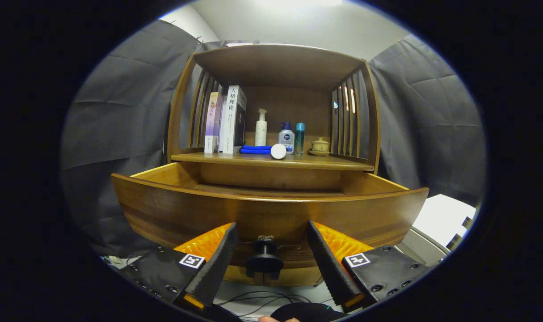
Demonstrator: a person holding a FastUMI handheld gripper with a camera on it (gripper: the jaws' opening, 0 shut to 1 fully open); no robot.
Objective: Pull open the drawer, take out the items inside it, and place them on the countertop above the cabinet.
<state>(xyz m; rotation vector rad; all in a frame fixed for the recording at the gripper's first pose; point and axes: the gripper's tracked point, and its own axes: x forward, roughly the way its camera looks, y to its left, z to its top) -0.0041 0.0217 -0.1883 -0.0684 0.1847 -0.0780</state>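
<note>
The fingers (pixel 271 264) stand spread with the drawer's knob (pixel 264 257) free in the gap at 12 o'clock. The pulled-out drawer (pixel 271 210) gapes clear from above; the countertop (pixel 271 161) is crowded: books (pixel 229 120) at 11, bottles (pixel 287 136) at 12, front edge bare.

White book (pixel 234 118) spine: "人格理论"; other labels unreadable.

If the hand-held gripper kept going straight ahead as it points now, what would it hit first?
Most likely the drawer knob, which sits between the open fingers of the hand-held gripper, apparently untouched by either. Right behind it is the drawer front. Depth is hard to judge.
</note>
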